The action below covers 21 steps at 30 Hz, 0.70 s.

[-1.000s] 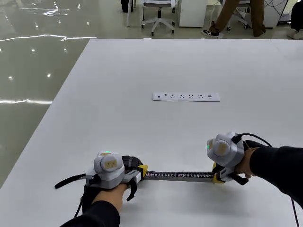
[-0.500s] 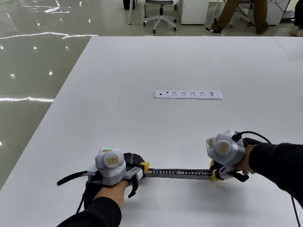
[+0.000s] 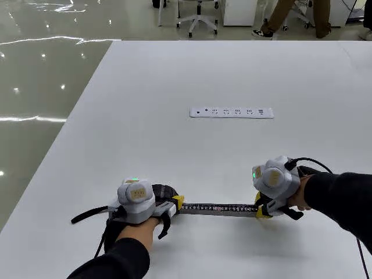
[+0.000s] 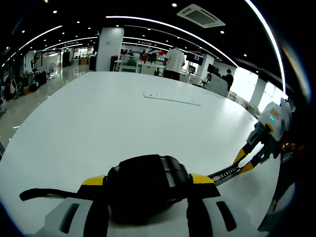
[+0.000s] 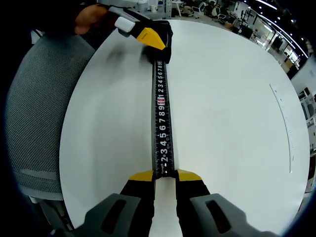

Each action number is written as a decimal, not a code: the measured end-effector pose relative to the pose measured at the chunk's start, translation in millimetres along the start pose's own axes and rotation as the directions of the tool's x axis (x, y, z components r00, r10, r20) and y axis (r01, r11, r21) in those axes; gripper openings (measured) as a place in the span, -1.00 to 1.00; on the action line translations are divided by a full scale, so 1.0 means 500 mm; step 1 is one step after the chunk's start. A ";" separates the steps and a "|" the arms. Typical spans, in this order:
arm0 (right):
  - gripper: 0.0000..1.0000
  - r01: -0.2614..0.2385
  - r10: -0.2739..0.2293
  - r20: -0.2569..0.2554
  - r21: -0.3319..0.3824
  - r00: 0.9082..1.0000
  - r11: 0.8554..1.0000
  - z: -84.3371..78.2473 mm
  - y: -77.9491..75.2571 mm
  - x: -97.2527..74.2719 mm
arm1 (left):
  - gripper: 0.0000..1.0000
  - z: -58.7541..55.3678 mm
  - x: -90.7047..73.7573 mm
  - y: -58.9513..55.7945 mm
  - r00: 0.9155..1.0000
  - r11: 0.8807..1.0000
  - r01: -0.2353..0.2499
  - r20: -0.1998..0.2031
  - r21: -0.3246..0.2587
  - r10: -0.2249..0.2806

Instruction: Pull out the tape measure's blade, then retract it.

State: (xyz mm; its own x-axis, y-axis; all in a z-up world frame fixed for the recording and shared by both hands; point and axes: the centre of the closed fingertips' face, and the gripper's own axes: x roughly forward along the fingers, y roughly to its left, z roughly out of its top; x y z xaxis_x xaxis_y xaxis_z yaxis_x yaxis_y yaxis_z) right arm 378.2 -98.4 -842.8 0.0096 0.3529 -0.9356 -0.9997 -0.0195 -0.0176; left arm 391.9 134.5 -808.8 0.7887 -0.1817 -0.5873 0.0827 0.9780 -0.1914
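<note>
Half the job looked done: left gripper (image 3: 171, 204) clamped on the tape measure (image 4: 148, 185), right gripper (image 5: 165, 174) pinching the tip of the extended blade (image 5: 162, 113), retraction yet to come.

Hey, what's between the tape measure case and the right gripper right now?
The pulled-out blade spans it, from the case to the right gripper, over bare table; head and right gripper views show it.

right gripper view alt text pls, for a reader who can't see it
The right tool pinches the end of a black tape blade, which runs straight up the view across a white table to its case, held by the left tool. A grey mesh chair sits left of the table.
</note>
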 end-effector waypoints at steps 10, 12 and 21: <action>-0.79 0.001 -0.002 0.008 0.011 1.000 1.000 0.012 -0.002 0.004 | 0.19 0.000 0.000 0.000 1.000 1.000 0.000 -0.001 -0.004 0.000; -0.79 0.002 -0.003 0.011 0.016 1.000 1.000 0.016 -0.002 0.005 | 0.19 0.000 0.000 0.000 1.000 1.000 0.001 -0.001 -0.005 -0.001; -0.79 0.002 -0.002 0.021 0.026 1.000 1.000 0.024 -0.004 0.011 | 0.19 -0.001 -0.001 0.000 1.000 1.000 0.002 -0.001 -0.008 -0.002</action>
State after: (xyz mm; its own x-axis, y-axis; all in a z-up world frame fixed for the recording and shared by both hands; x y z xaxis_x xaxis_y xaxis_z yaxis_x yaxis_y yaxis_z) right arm 379.8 -85.3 -843.6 0.0115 0.3723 -0.9280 -0.9999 0.0057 -0.0101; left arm 391.5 134.4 -808.9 0.7879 -0.1833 -0.5879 0.0789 0.9768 -0.1989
